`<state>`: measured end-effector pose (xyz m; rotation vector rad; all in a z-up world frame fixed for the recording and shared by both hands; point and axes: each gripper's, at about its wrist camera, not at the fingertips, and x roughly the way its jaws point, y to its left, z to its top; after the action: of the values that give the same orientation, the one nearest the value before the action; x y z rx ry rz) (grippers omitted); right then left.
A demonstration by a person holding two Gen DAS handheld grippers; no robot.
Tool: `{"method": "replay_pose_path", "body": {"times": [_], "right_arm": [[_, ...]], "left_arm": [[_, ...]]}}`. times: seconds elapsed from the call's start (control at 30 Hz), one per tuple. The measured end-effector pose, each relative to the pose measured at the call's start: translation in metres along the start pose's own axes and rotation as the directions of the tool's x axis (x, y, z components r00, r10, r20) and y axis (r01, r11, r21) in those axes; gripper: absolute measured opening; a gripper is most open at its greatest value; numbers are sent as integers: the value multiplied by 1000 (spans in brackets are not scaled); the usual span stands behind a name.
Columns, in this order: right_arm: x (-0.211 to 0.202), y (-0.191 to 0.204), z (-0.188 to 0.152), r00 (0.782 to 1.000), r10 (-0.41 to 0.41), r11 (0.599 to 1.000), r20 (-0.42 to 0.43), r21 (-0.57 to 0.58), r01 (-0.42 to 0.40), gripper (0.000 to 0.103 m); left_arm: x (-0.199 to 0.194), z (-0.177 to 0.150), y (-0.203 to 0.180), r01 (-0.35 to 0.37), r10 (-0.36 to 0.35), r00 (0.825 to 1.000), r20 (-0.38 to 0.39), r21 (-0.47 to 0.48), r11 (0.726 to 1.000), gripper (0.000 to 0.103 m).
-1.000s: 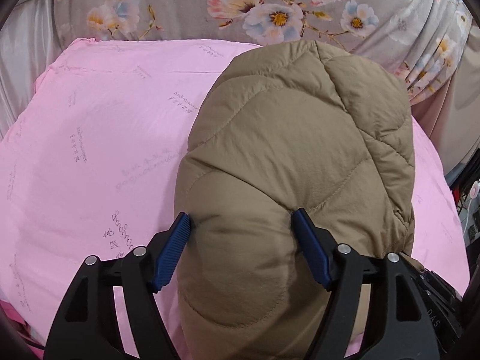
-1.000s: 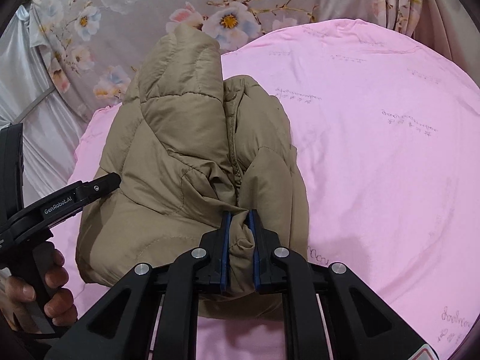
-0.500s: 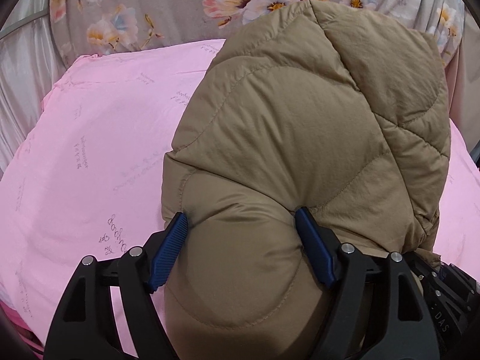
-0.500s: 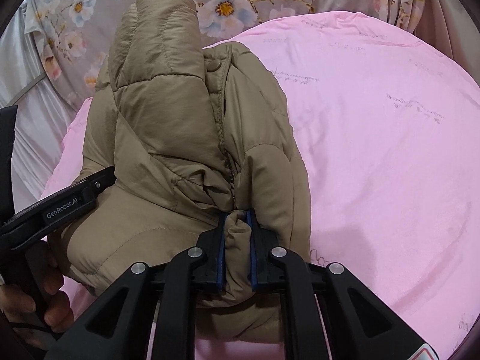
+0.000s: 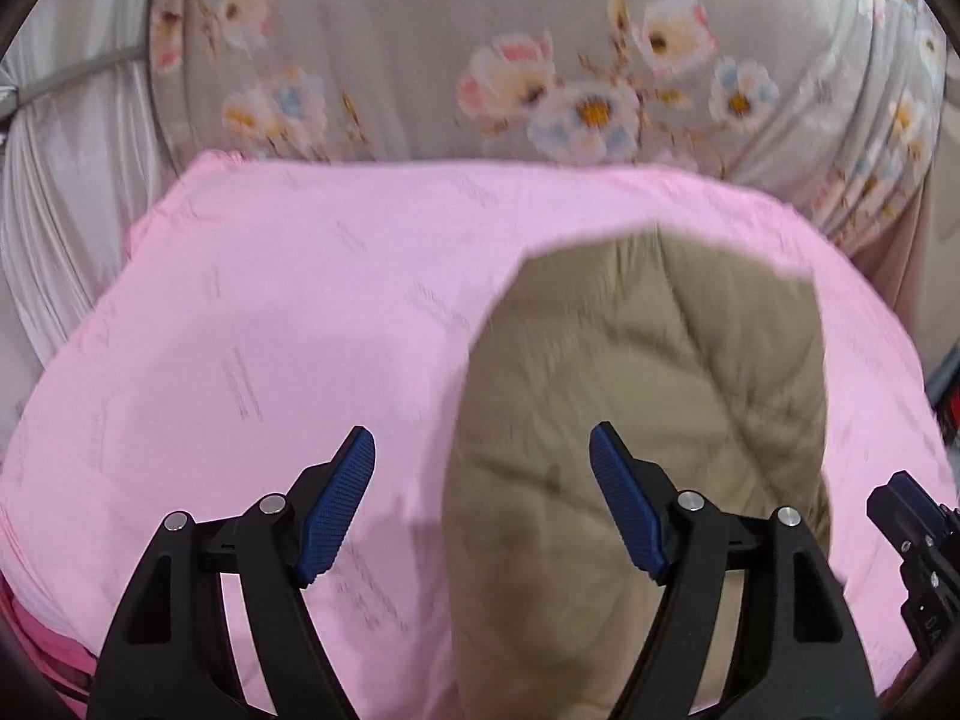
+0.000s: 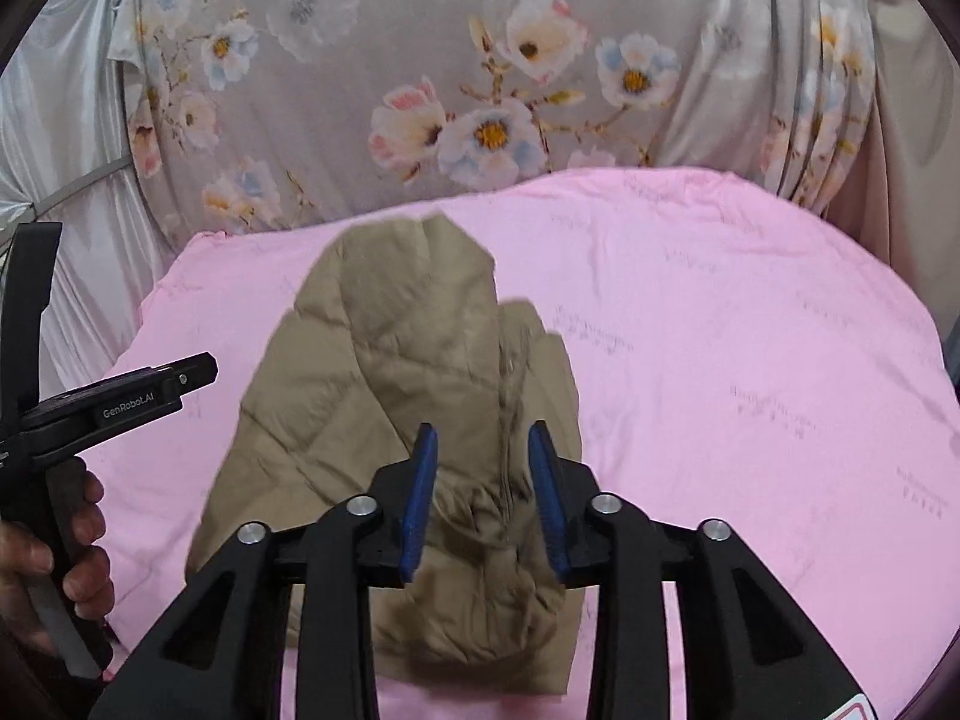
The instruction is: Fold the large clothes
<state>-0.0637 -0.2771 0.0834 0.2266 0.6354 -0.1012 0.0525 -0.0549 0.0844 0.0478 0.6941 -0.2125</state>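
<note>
In the left wrist view, the left gripper (image 5: pixel 482 468) stands wide apart and holds nothing; the tan padded jacket (image 5: pixel 648 408) lies on the pink blanket (image 5: pixel 270 312), partly under the right finger.

In the right wrist view, the right gripper (image 6: pixel 483 480) is spread moderately, its fingers on either side of the zipper line, and nothing is pinched as far as I can see. The jacket seems light, puffy and soft, with a slippery shell, so it probably springs back. A firm place to take is the hem or seam, not the thick filling.
</note>
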Motion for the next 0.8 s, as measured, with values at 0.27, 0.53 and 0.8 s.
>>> {"method": "replay_pose_path", "body": {"times": [0.27, 0.53, 0.8], "right_arm": [[42, 28, 74, 998, -1, 999, 69, 32, -1, 31], [123, 27, 58, 994, -58, 998, -89, 13, 60, 2], [175, -9, 28, 983, -18, 992, -183, 117, 40, 0]], "left_arm": [[22, 67, -14, -17, 19, 999, 37, -56, 998, 72], [98, 50, -36, -60, 57, 992, -115, -27, 998, 72], [141, 25, -51, -61, 55, 982, -179, -28, 998, 73]]}}
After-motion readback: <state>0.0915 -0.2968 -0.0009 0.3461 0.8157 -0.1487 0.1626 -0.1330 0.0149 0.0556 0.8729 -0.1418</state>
